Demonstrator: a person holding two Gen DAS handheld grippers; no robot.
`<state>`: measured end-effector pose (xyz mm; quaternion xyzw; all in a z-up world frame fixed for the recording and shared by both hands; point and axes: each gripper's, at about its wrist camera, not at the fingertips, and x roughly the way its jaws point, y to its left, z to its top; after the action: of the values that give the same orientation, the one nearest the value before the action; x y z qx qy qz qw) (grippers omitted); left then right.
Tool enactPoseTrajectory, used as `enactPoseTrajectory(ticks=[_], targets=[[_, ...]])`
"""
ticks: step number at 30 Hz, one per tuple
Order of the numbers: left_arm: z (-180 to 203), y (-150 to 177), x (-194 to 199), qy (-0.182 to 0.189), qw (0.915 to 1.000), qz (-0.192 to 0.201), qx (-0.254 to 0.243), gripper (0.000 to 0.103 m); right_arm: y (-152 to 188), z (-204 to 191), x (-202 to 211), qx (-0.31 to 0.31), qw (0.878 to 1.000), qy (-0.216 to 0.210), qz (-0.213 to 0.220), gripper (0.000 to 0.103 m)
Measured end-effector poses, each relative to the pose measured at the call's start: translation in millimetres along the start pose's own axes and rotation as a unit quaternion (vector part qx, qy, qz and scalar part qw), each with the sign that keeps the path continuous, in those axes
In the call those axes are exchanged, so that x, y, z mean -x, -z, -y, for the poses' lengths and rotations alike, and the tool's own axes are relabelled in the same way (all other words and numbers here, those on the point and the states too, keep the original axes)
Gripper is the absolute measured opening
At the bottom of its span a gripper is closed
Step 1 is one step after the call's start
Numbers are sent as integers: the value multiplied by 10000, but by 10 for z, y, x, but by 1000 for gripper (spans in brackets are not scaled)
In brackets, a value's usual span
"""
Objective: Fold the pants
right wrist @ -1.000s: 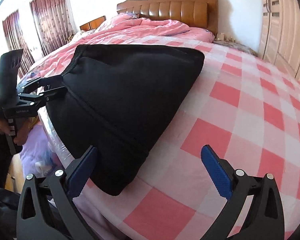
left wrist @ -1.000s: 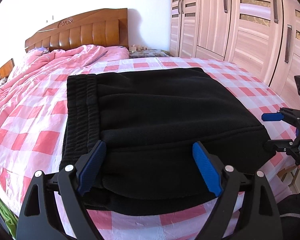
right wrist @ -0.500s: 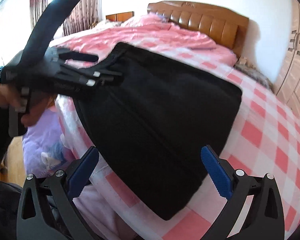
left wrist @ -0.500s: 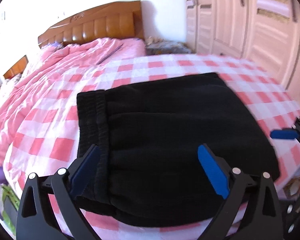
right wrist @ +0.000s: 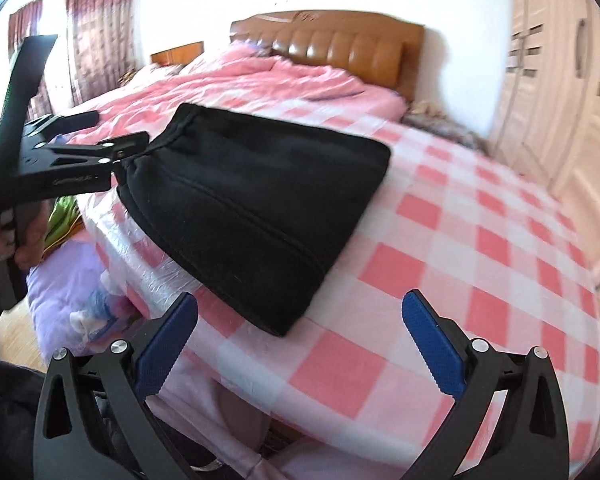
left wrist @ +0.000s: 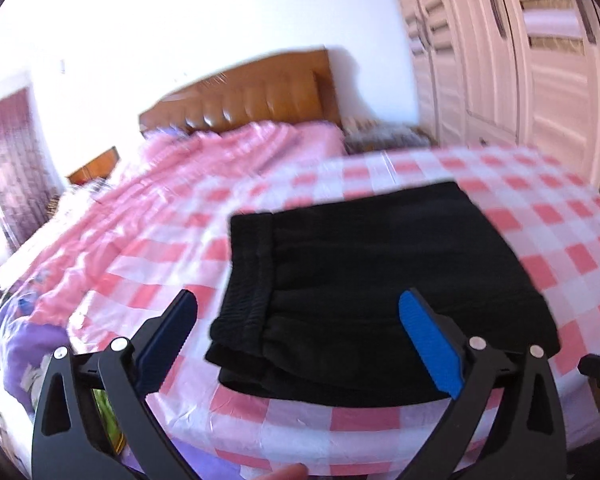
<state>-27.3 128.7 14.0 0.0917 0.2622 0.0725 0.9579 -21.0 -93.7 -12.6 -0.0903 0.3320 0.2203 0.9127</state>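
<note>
Black folded pants (left wrist: pixel 372 292) lie on my checked bed (left wrist: pixel 560 216); my left tongs (left wrist: pixel 300 344) have just spread wide, my right tongs (right wrist: pixel 300 344) gape, both empty.

A wide bed (right wrist: pixel 480 240) fills the bedroom, spread with a pink-and-white checked sheet (left wrist: pixel 540 216) and a rumpled pink quilt (right wrist: pixel 260 76) near the padded wooden headboard (right wrist: pixel 340 46). Pale louvred wardrobe doors (left wrist: pixel 540 60) line one side. Bright daylight washes the white wall (left wrist: pixel 220 12); maroon curtains (right wrist: pixel 100 28) hang opposite.
</note>
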Motion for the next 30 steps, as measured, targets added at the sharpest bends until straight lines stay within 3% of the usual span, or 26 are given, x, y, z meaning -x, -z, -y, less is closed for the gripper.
enactPoseTrajectory(ticks=[2,7,17,24,30], targets=[[70,21,126,-98,9999,77,82,101,52,-29,95,-11,9997,199,119,98],[392,183,262,130,9998,-127,65,101,177,-125,133,108,9978,628,199,98],[547,348,403,235,9996,-156,-69,101,274,-173,197,83,9985,513,187,98],[416,452,326,284,9983,-453,241,101,339,-203,202,111,9984,539,121,98],[375,475,315,244,9980,-481,344,101,342,-208,180,134,9985,518,109,98]])
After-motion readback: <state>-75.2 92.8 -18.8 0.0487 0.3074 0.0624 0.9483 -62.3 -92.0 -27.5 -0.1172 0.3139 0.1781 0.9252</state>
